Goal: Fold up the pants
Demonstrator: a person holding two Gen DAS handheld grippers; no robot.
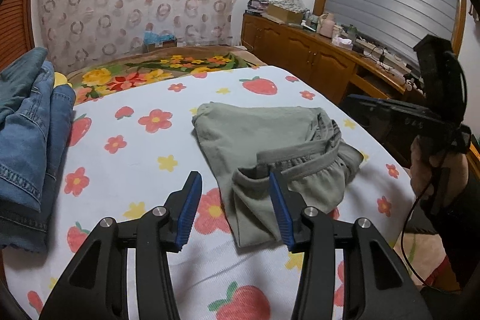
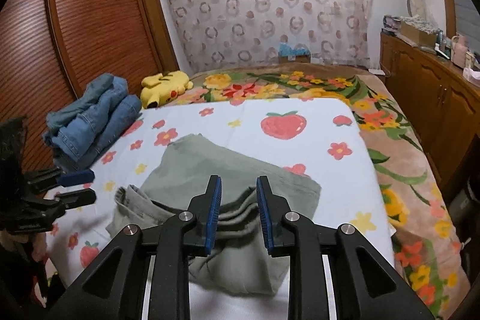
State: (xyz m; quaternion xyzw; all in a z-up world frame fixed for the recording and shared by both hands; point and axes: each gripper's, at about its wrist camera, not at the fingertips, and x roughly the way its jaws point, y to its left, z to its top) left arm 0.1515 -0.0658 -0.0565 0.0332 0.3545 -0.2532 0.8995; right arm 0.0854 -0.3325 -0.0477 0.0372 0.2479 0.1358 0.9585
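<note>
Looking down at the bed, I see the green pants folded into a small bundle on the strawberry sheet. In the right wrist view the long side runs from near me to far and a bit left, with the waistband end near. My left gripper has its jaws partly apart, with nothing in them, just beside the waistband. My right gripper has its jaws narrow, not pinching the cloth. Folded jeans and a yellow plush toy sit far left.
</note>
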